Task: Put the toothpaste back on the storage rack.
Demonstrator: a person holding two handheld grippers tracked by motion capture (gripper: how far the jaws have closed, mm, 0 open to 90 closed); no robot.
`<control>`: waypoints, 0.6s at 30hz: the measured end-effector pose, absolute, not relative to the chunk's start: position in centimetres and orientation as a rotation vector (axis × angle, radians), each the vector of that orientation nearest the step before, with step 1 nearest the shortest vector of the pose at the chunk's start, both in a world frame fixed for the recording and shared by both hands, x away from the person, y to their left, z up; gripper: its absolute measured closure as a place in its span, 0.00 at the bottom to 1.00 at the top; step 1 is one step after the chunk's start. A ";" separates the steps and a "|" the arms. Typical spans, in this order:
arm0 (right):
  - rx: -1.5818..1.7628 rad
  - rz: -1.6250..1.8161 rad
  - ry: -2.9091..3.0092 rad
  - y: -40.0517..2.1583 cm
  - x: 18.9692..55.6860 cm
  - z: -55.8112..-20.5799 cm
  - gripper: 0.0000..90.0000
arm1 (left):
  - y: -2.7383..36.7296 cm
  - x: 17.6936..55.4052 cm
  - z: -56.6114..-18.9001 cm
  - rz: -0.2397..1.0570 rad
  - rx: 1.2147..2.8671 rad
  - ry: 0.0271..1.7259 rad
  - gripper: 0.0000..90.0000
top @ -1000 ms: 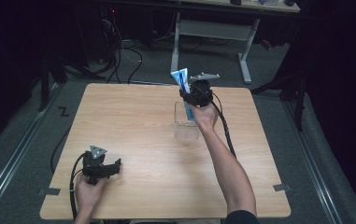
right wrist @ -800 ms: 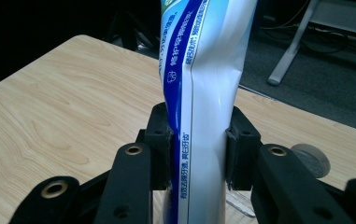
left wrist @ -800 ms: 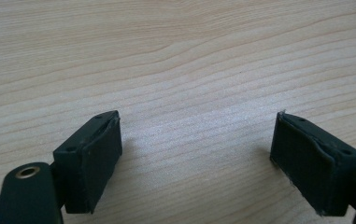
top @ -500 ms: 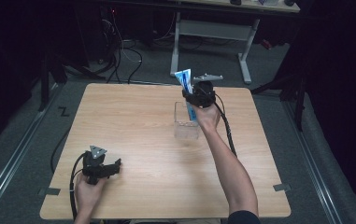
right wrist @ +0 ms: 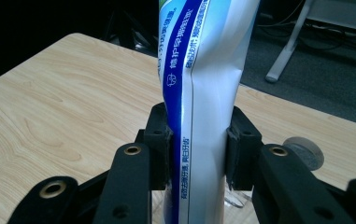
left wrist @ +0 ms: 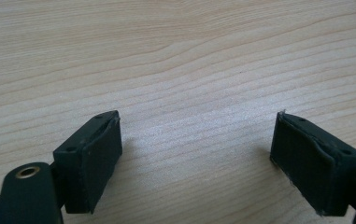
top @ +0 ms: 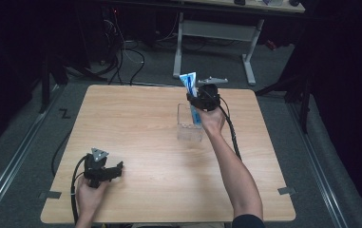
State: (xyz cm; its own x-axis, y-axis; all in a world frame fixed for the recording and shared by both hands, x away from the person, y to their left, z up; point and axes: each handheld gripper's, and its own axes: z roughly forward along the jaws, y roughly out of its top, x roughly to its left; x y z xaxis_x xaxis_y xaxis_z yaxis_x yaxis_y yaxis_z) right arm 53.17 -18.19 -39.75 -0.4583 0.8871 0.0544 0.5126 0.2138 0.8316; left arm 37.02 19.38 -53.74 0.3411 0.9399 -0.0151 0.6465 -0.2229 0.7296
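we are reaching our right arm far across the wooden table (top: 136,118), the right gripper (top: 198,101) clenching one toothpaste tube (right wrist: 199,88) upright, its lower end sitting in the single clear plastic holder (top: 189,124) near the far edge. the two black pads are pressing the glossy blue-and-white tube, creasing its soft sides. our left hand (top: 89,197) is resting near the front left corner, the left gripper (left wrist: 199,161) lying low with its jaws spread wide over pale grained wood, nothing between them. we are counting two grippers.
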 end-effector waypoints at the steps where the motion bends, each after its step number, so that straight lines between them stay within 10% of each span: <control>1: 1.296 1.144 2.058 -18.2 53.1 -39.8 0.75 | 19.4 37.0 -53.7 0.582 1.961 1.384 0.19; 18: 1.307 1.142 2.079 -19.5 52.5 -40.5 0.74 | 19.4 37.0 -53.7 0.583 1.961 1.384 0.19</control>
